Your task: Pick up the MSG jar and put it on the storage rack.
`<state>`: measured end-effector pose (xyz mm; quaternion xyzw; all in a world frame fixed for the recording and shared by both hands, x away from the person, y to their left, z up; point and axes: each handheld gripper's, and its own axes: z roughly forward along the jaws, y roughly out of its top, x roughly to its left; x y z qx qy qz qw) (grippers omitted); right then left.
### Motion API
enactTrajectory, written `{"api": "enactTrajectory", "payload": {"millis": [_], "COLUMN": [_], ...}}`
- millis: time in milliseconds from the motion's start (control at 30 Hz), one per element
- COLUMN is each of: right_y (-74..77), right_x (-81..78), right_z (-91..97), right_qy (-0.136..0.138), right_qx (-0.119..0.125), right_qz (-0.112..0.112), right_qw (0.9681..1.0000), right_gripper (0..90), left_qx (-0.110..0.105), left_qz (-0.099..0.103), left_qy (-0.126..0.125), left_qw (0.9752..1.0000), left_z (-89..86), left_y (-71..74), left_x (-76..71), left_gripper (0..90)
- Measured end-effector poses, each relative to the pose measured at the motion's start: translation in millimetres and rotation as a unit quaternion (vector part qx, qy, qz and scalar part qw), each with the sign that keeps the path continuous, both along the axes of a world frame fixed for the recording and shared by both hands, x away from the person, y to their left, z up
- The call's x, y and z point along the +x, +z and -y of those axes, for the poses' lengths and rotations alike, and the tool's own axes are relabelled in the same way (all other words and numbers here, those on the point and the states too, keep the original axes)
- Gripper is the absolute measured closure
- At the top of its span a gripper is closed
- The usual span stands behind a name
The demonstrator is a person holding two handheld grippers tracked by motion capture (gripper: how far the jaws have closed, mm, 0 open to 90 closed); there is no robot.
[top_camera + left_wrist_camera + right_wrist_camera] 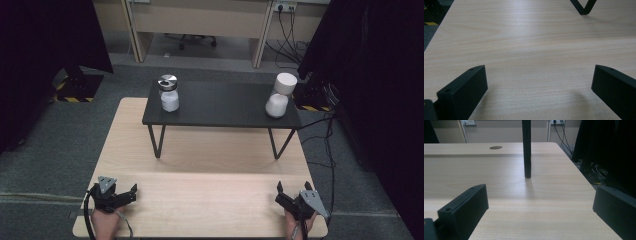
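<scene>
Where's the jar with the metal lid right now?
In the high view, the jar stands upright at the left end of the black shelf, opposite the white container at the right end, far from both grippers.

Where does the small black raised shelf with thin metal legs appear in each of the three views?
High view: the black shelf stands mid-table, carrying a jar on its left and a white container on its right.
Left gripper view: just the foot of one V-shaped leg, top right.
Right gripper view: one leg, a dark upright bar at top centre.
Shared landmark: the light wooden table.
</scene>
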<state>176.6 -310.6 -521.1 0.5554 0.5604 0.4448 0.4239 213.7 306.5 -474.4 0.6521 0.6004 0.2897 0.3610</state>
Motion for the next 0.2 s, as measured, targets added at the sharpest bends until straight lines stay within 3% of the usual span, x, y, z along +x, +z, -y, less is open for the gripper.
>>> {"api": "enactTrajectory", "payload": {"millis": [200], "right_y": [0.6], "right_x": [-0.2], "right_z": [-3.3], "right_qy": [0.0], "right_qx": [-0.014], "right_qz": [-0.003], "right_qw": [0.9999], "right_gripper": [0.3], "left_qx": [-0.003], "left_qz": [0.001], "left_qy": [-0.002], "left_qw": [1.0], "left_z": [-1.1], "left_y": [-0.4], "left_x": [-0.3], "left_gripper": [0.0]}}
